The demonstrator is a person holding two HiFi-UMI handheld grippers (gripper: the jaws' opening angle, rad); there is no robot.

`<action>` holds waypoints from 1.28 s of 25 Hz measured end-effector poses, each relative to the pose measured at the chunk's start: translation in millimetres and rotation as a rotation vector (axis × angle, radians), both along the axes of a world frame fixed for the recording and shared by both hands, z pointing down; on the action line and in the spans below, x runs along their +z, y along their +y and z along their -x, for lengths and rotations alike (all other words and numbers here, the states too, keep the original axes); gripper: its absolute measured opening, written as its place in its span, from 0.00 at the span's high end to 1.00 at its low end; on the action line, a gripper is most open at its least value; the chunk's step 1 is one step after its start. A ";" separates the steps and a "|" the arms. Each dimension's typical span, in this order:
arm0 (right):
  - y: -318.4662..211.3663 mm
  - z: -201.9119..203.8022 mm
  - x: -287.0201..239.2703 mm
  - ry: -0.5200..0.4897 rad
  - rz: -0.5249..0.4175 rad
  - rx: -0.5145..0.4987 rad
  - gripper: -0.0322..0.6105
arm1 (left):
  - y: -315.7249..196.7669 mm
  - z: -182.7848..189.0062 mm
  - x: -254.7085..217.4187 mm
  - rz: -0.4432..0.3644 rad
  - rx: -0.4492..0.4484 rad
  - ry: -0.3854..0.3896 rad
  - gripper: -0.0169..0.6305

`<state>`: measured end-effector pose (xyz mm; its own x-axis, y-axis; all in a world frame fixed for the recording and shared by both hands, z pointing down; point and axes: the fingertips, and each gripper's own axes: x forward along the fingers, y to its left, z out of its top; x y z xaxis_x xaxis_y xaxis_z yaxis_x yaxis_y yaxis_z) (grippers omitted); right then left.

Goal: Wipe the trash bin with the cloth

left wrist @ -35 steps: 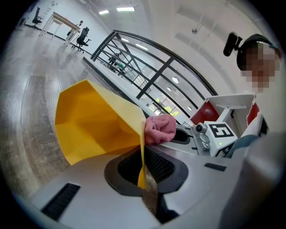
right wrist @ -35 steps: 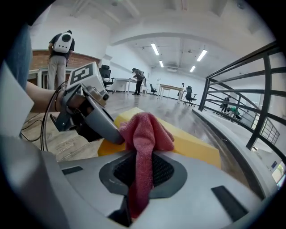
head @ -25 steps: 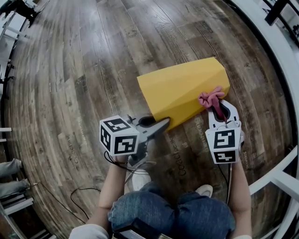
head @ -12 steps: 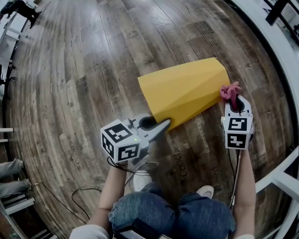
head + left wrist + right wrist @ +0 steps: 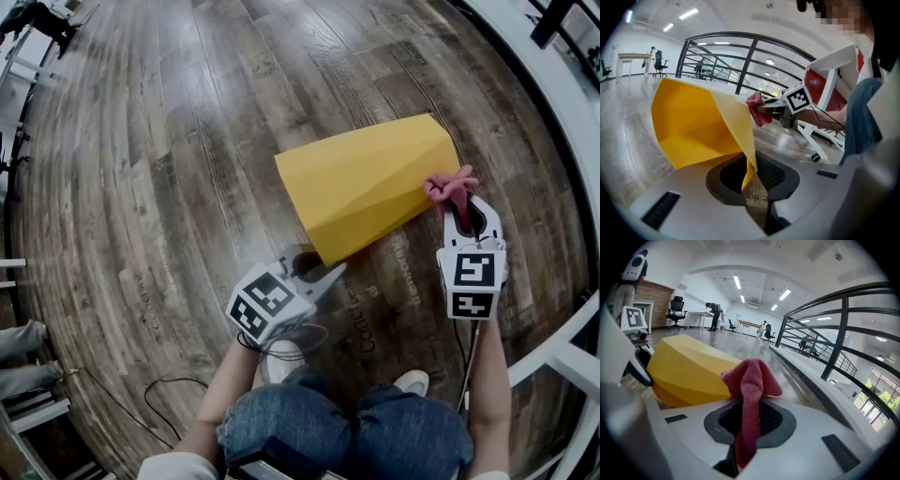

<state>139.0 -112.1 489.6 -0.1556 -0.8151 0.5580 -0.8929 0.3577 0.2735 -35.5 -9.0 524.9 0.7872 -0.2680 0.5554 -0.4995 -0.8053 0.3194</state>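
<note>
Counting first: two grippers, one bin, one cloth. On the near side the left gripper [image 5: 330, 274] has its jaws a little apart, having just been opening, and the thin edge of the yellow bin [image 5: 370, 183] runs down between them, with floor [image 5: 187, 141] showing through the gap beside it. Over on the other side the right gripper [image 5: 458, 214] is clamped on the pink cloth [image 5: 448, 186], which bunches up at the bin's narrow end; whether it touches there I can't tell. The bin lies on its side on the wood floor, wider end toward the left gripper. Only the head view shows the person's knees [image 5: 347, 427]; only the right gripper view shows the railing [image 5: 834, 333] and distant desks [image 5: 701, 315].
</note>
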 end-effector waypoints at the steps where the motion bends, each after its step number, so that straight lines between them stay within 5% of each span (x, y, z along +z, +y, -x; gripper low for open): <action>1: 4.1 7.0 -4.1 -0.010 -0.006 -0.016 0.87 | 0.0 -2.6 3.2 -0.013 0.007 -0.011 0.89; 7: 32.0 54.8 -26.3 -0.083 -0.030 -0.129 0.87 | -11.1 -9.4 -12.5 -0.061 -0.001 -0.017 0.94; 13: 54.5 107.9 -54.5 -0.143 -0.058 -0.290 0.87 | -30.0 -16.3 -58.2 0.106 -0.106 0.234 0.94; 19: 69.1 150.7 -48.4 -0.064 -0.052 -0.445 0.87 | -27.3 -8.8 -56.1 0.154 -0.141 0.277 0.95; 25: 58.8 148.3 -36.9 -0.023 -0.054 -0.426 0.87 | -25.4 -7.0 -55.1 0.154 -0.132 0.264 0.95; 32: 19.3 86.2 -11.2 -0.003 -0.020 -0.235 0.87 | -25.3 -7.1 -54.8 0.153 -0.126 0.259 0.95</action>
